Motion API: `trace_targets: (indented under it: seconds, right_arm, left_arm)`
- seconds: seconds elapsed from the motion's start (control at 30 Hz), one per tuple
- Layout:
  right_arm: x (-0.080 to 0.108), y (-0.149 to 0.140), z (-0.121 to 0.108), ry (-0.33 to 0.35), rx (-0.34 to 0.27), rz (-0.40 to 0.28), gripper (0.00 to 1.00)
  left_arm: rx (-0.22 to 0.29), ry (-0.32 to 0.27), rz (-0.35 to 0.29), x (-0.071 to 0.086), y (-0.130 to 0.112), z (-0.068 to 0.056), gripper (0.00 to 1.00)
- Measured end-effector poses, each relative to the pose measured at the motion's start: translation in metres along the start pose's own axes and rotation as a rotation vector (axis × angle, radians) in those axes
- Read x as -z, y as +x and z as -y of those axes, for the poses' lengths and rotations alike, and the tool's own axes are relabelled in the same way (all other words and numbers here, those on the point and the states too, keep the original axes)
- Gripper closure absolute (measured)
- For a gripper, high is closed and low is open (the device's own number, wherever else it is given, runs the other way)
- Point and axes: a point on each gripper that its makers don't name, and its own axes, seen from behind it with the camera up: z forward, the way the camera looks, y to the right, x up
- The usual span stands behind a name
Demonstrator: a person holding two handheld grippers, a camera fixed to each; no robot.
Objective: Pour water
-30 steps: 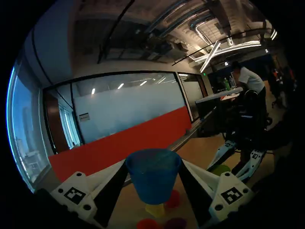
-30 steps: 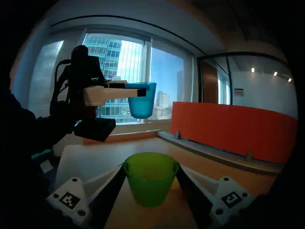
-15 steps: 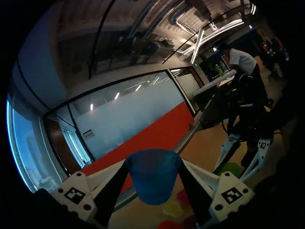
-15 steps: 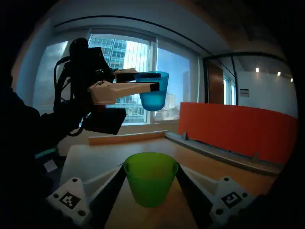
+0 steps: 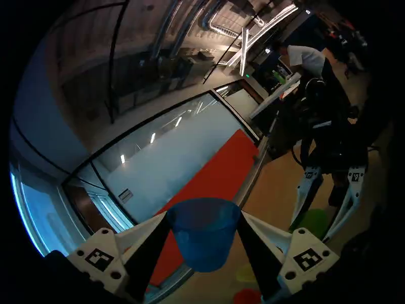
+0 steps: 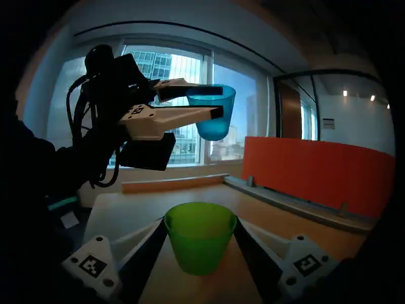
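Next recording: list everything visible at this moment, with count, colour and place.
blue cup: one, translucent blue, held raised in the air
green cup: one, translucent green, held low over the table
table: one, light wood, beneath both cups
partition: one, orange, along the table's far side
small items: yellow and red, on the table below the blue cup; kind unclear
person: one, white top, background
left claw: one, white, closed on the blue cup
right claw: one, white, closed on the green cup

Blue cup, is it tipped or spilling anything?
The blue cup, held in the left gripper higher than the green cup, leans only slightly; no water or spill shows on the table.
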Motion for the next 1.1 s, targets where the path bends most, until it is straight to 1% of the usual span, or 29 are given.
trace_targets:
  seconds: [0.2,0.33,0.7,0.97,1.1]
  right_arm:
    - [-0.002,0.000,0.002,0.008,0.003,0.000,0.07]
    - [-0.004,0.000,0.003,0.013,0.003,0.001,0.07]
    - [-0.007,0.001,0.007,0.023,0.006,-0.001,0.07]
    - [-0.011,0.002,0.007,0.024,0.004,-0.002,0.07]
    - [-0.012,0.002,0.007,0.025,0.007,-0.003,0.07]
  left_arm:
    - [-0.060,0.002,-0.003,0.002,0.005,-0.001,0.13]
    - [-0.089,0.003,-0.004,0.003,0.006,-0.001,0.13]
    - [-0.176,0.015,0.003,0.004,0.006,0.004,0.13]
    - [-0.233,0.020,-0.016,0.006,0.017,0.003,0.13]
    - [-0.257,0.020,-0.017,0.005,0.019,0.003,0.13]
